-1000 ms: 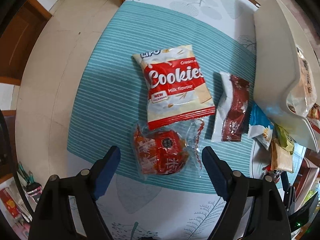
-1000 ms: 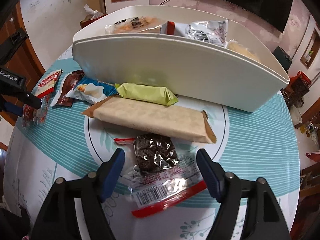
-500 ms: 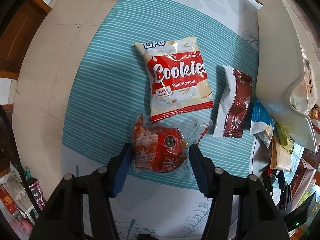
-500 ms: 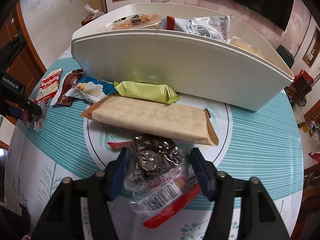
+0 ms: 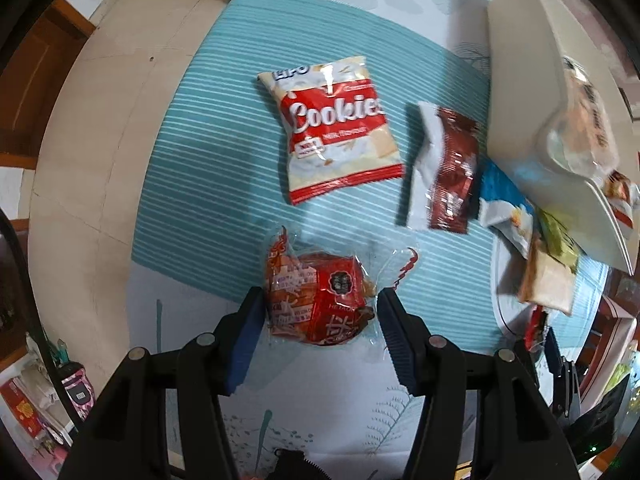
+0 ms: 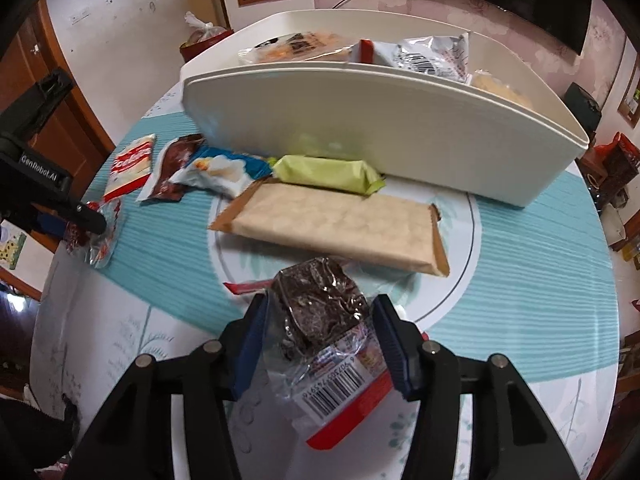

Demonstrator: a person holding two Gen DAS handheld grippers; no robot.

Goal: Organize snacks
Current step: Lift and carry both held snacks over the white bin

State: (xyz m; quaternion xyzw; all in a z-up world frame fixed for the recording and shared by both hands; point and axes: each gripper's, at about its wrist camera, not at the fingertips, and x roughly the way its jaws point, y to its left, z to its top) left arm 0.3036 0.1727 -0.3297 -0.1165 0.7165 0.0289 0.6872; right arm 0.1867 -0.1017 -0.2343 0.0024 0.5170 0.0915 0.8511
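My left gripper [image 5: 320,316] points straight down and is shut on a red clear-wrapped snack packet [image 5: 320,300] near the table's front edge. The right wrist view shows the same packet [image 6: 100,240] at the far left. My right gripper [image 6: 320,324] has a dark chocolate cake packet [image 6: 320,304] between its blue pads. Its jaws are closing, the pads press the crumpled wrapper, and the cake end is tipped up off the table. A white bin [image 6: 380,136] holding several packets stands behind.
On the teal striped cloth lie a red-and-white cookies pack [image 5: 336,132], a brown-and-white packet [image 5: 444,168], a blue packet [image 6: 220,168], a green bar [image 6: 328,172] and a long tan bar [image 6: 340,224]. The round table's edge curves at left, with floor beyond it.
Both grippers have narrowed from wide open onto their packets. The chocolate cake packet has crumpled and tipped upward. The red packet now sits squeezed between the left pads.
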